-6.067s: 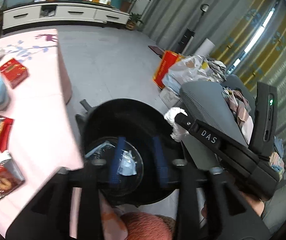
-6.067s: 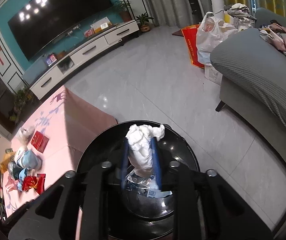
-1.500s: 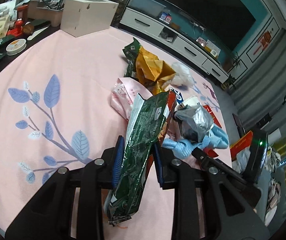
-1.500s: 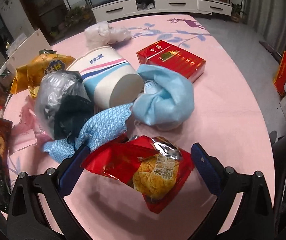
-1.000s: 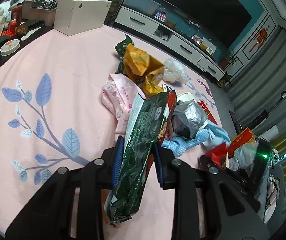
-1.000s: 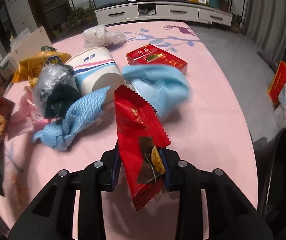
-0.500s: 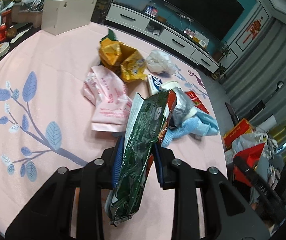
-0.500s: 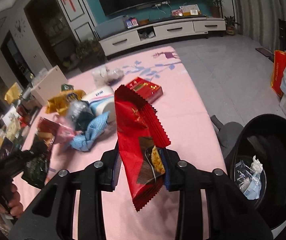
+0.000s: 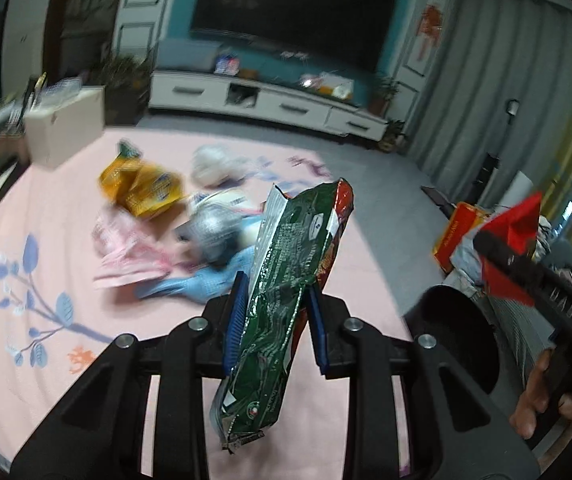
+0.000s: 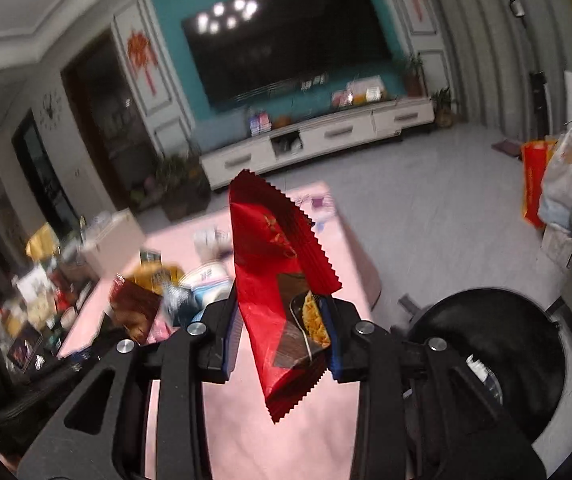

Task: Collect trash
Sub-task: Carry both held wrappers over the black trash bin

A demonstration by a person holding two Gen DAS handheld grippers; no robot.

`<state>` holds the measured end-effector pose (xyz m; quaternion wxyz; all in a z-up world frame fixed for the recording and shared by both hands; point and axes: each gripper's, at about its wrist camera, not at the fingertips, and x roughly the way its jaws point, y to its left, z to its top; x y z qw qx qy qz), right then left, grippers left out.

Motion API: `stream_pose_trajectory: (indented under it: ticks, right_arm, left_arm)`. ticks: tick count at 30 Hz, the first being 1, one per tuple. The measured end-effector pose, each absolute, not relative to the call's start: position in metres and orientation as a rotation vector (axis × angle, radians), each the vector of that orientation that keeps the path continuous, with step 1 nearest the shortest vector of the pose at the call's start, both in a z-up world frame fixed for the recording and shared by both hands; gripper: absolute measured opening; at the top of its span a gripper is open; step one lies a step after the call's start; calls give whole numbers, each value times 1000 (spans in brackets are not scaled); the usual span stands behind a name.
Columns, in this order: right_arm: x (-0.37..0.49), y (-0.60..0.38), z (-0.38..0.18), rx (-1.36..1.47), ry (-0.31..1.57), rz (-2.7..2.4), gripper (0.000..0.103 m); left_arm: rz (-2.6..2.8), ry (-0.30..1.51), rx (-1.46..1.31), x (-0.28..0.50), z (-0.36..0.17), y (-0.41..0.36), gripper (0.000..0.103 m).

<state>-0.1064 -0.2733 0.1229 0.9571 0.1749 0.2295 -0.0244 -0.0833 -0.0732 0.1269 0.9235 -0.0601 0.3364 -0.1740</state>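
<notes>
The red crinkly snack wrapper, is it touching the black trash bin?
Apart. The right wrist view shows the red snack wrapper pinched in the right gripper, with pink table between it and the black trash bin.

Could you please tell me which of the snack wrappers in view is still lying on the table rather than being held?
The yellow snack bag lies on the pink table; the green wrapper and red wrapper are each clamped in a hand-held gripper.
</notes>
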Motion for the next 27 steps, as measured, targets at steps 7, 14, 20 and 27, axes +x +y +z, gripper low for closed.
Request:
stream_pose_trajectory:
  ticks: [7, 14, 20, 27]
  right_arm:
    - [-145, -312, 146, 362, 349, -161, 35]
    - [-166, -356, 145, 406, 328, -263, 35]
    - [-162, -392, 125, 451, 402, -353, 35]
    - [-157, -430, 95, 502, 497, -462, 36]
  left_arm:
    - [-497, 654, -103, -106, 148, -142, 29]
    - [-601, 673, -78, -113, 147, -208, 29]
    - [-677, 731, -37, -114, 127, -263, 29]
    - [-712, 810, 5, -106, 98, -309, 29]
